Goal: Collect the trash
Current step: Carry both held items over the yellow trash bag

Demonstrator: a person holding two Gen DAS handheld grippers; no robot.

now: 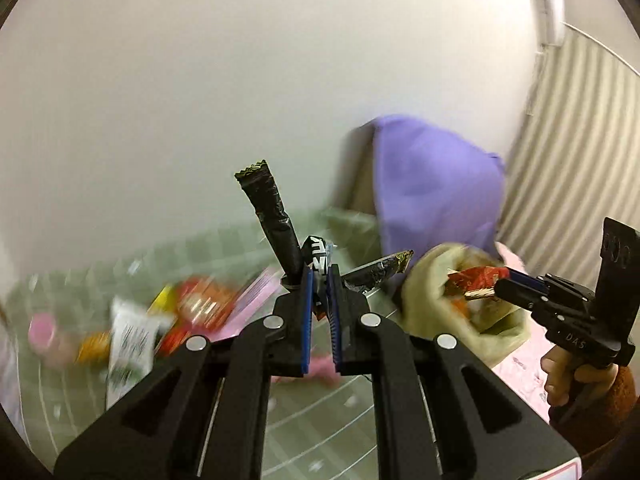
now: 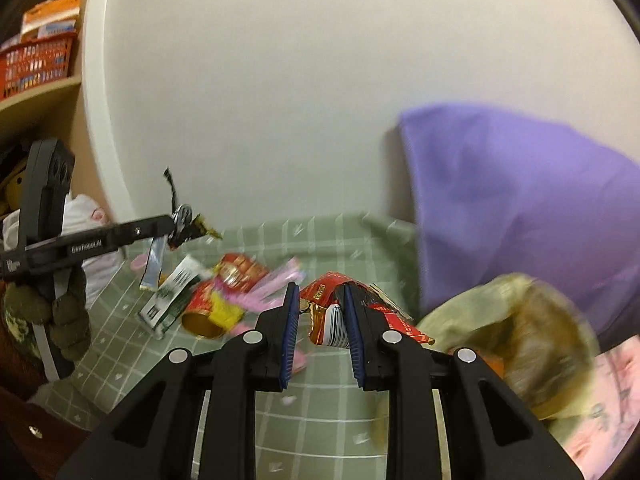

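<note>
1. Left claw (image 1: 319,280): closed on a black wrapper (image 1: 272,220). The wrapper's long axis stands up and leans left out of the jaws; a second tail sticks out to the right.
2. Right claw (image 2: 320,300): jaws pinch a red wrapper (image 2: 332,300); a white barcode patch shows between the pads. In the left wrist view the same red wrapper sits at the right claw's tip, right at the mouth of the bag (image 1: 460,300).
3. Bag: beige, soft, open mouth, lying on the right side of the counter (image 2: 224,380) below a purple cloth (image 2: 520,200). Heavy blur; contents cannot be made out.
4. Remaining trash: a pile (image 2: 224,296) of red, pink, yellow and white packets on the green grid mat, left of both claws, well apart from the bag.
5. Key relation: the bag lies to the right of the left claw and just ahead-right of the right claw. The right claw is the nearer one.
6. Judgement: right load is likely to drop first; the left needs a rightward swing, with the upright wrapper tipped toward the mouth.
</note>
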